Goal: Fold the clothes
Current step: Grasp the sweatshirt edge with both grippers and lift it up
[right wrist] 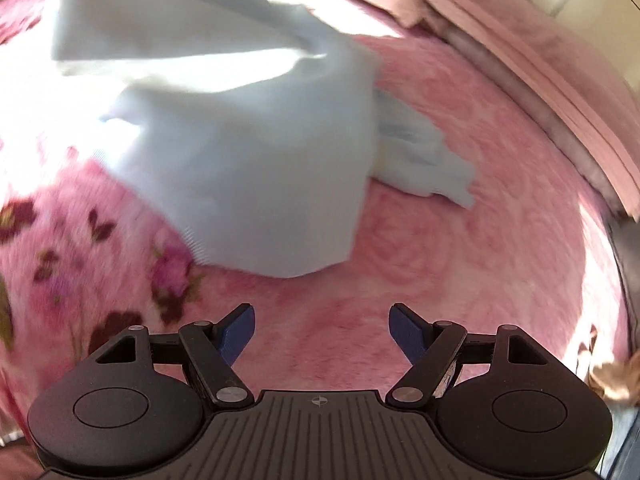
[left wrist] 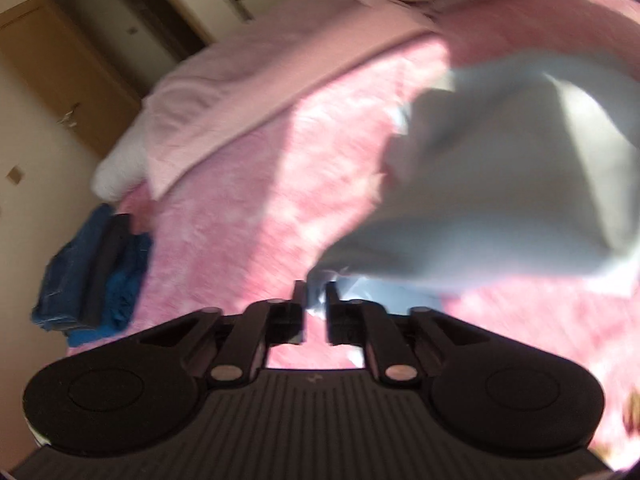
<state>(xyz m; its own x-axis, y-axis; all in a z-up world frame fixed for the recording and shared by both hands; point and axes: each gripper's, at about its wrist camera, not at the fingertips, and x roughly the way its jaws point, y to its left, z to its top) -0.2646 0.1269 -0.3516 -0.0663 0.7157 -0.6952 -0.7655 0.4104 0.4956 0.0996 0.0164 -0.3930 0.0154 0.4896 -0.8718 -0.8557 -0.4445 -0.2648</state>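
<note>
Left claw (left wrist: 316,300) pinching blurred pale blue garment (left wrist: 480,184), edge cropped.

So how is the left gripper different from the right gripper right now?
The left gripper has its jaws close together with a bit of the pale blue garment between them, while the right gripper stands wide open with nothing in it. The left one's fingertips look black; the right one's are dark blue. The left one is at the cloth's edge; the right one is short of it. Both have the same black body and point down at the pink blanket.
</note>
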